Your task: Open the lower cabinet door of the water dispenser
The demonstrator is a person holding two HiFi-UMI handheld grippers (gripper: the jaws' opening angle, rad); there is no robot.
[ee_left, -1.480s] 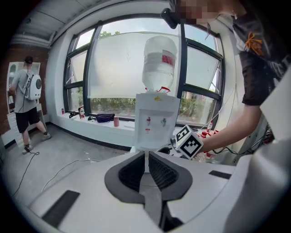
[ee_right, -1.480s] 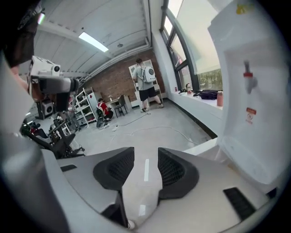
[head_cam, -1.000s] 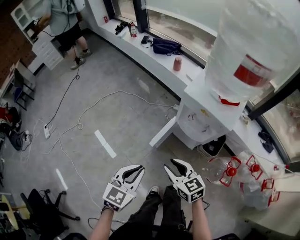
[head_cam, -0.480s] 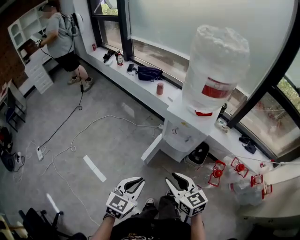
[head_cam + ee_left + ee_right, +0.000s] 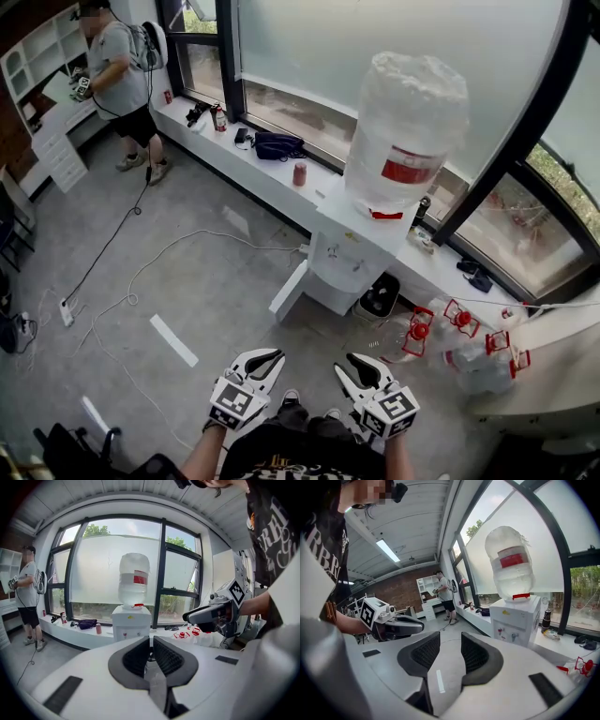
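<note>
The white water dispenser [image 5: 349, 251] carries a big wrapped bottle [image 5: 405, 122] and stands against the window ledge. Its lower cabinet door [image 5: 289, 291] hangs swung out to the left, open. Both grippers are held low in the head view, well short of the dispenser and touching nothing. My left gripper [image 5: 265, 359] has its pads almost together, with nothing between them. My right gripper [image 5: 355, 367] is open and empty; floor shows through its gap. The dispenser [image 5: 131, 619] shows over the left jaws, its lower part hidden. Right of the right jaws stands the dispenser [image 5: 514, 617].
A person [image 5: 114, 67] stands far left by white shelves. Cables [image 5: 141, 272] and white tape strips [image 5: 173, 339] lie on the grey floor. A dark bag [image 5: 279, 145] and a can [image 5: 300, 173] sit on the ledge. Several empty red-capped bottles [image 5: 450, 330] lie right of the dispenser.
Both grippers have risen and drawn back from the dispenser, which now looks smaller and farther off. The cabinet door stays swung open. The head view has tilted up.
</note>
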